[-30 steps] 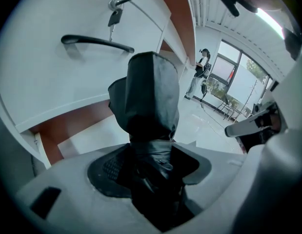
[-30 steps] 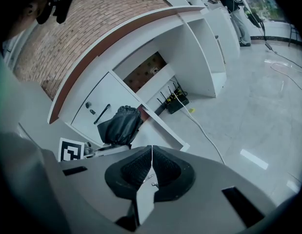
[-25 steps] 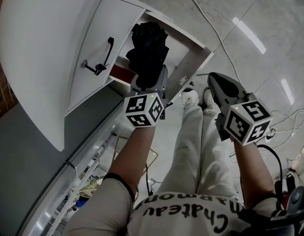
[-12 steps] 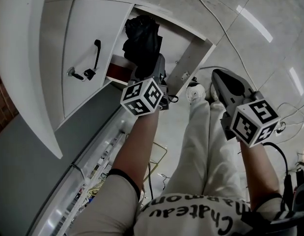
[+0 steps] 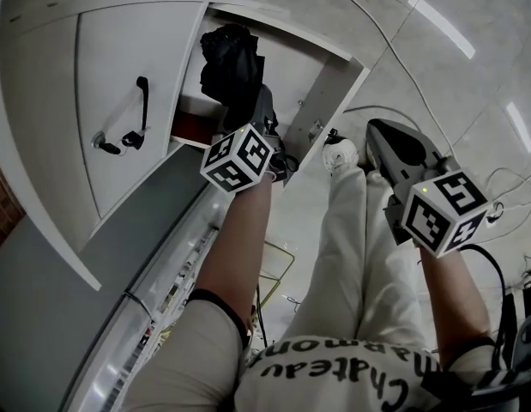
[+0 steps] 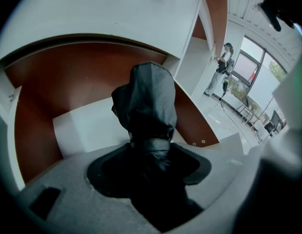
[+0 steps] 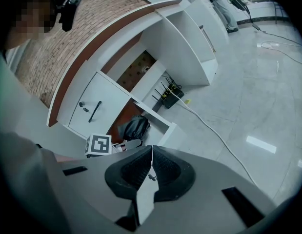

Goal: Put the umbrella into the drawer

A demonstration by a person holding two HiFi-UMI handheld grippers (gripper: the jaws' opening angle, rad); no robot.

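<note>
Left gripper [image 6: 150, 168] fingers clamp the umbrella [image 6: 148, 101], now lower in the drawer [image 6: 58, 96]; right gripper [image 7: 151, 167] closed, empty

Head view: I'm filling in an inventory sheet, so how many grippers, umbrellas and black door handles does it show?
Grippers: 2, the left gripper and the right gripper
Umbrella: 1
Black door handle: 1
Total: 4

You work in bright light; lamp glare streaks the far floor [image 5: 471, 84]; gripper views darken and warp at edges.
</note>
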